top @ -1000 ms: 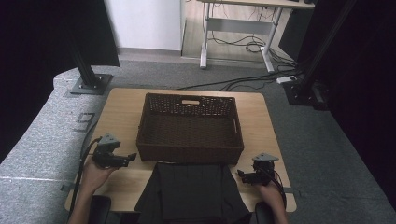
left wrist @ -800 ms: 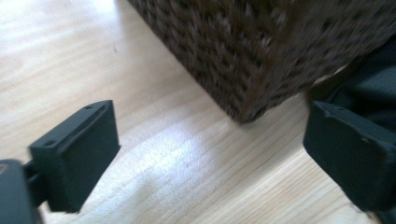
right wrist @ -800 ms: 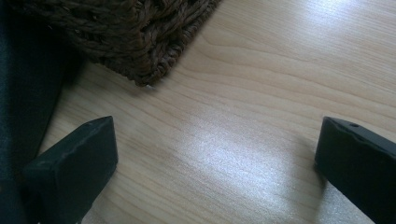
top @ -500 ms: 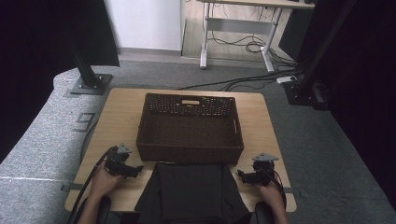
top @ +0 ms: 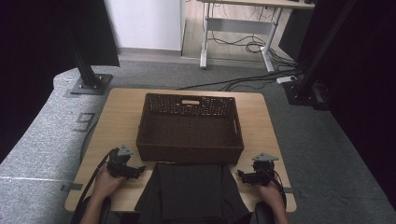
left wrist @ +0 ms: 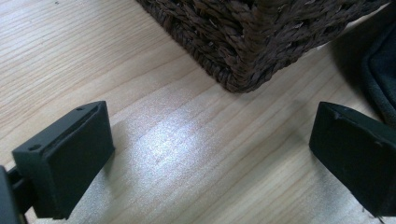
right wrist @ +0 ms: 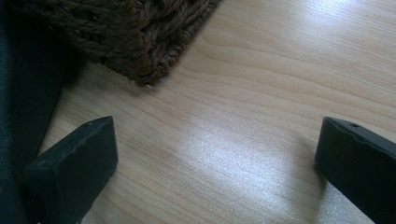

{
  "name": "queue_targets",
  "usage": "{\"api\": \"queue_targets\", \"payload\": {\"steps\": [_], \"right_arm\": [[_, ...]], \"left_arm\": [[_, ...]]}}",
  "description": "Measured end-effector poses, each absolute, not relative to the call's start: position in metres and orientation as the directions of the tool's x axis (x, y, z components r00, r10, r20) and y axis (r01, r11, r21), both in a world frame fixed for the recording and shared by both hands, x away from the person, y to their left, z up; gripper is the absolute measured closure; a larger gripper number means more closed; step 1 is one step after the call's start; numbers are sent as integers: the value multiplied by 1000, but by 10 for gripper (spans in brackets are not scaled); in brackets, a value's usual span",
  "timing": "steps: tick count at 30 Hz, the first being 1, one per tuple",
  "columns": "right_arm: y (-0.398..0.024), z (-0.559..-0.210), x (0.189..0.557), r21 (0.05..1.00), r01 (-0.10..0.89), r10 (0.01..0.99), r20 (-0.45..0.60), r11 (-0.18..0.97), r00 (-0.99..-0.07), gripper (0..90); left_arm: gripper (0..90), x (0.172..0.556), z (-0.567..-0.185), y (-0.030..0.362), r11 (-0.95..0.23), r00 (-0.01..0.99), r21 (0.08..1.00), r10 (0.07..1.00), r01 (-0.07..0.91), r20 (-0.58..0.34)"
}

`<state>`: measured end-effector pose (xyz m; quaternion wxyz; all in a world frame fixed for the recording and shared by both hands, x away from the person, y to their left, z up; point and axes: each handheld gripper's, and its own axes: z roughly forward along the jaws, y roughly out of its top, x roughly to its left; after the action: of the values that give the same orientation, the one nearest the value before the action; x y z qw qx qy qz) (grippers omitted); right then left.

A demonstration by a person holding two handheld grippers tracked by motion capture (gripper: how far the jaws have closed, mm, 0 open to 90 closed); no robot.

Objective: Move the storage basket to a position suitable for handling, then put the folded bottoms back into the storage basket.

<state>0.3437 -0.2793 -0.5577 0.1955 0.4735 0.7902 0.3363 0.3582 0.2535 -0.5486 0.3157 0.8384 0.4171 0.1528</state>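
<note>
Nearest to me lies the dark folded cloth (top: 192,193), spread over the near edge of the wooden table (top: 116,116) between my two hands and running up to the foot of the wicker basket (top: 189,126). My left gripper (top: 138,171) sits low over bare wood just left of the cloth, its jaws spread wide with nothing between them; in the left gripper view (left wrist: 205,154) the gap holds only tabletop, with the basket's near corner (left wrist: 243,51) just ahead and the cloth's hem (left wrist: 380,60) beside the right-hand jaw. My right gripper (top: 243,175) mirrors it, just right of the cloth, jaws likewise wide apart and holding nothing; the right gripper view (right wrist: 217,158) shows open wood between them, the basket's other near corner (right wrist: 135,42) ahead and the cloth (right wrist: 23,93) along the left-hand jaw.

Open room lies in the strips of table on either side of the basket. The basket itself stands in the middle of the table, touching the cloth's far edge, its far wall close to the far edge.

Against the earlier frames, my left hand has come down and inward toward the cloth, and its jaws have just been opening on nothing. My right hand has kept its place.
</note>
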Motion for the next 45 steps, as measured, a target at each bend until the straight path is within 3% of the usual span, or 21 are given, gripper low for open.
{"api": "queue_targets", "payload": {"steps": [11,19,29,45], "right_arm": [[-280,-557,343,715,617,877,11,329,-480,0],[-276,-550,339,683,642,869,22,348,-494,12],[-257,-528,324,707,627,834,95,327,-543,0],[-211,-509,299,717,603,757,163,350,-633,0]], "left_arm": [[0,356,-548,252,-432,576,653,818,622,-8],[56,351,-541,250,-416,565,629,824,657,-46],[56,329,-520,228,-399,628,687,770,608,-109],[46,305,-506,176,-435,714,717,688,545,-126]]}}
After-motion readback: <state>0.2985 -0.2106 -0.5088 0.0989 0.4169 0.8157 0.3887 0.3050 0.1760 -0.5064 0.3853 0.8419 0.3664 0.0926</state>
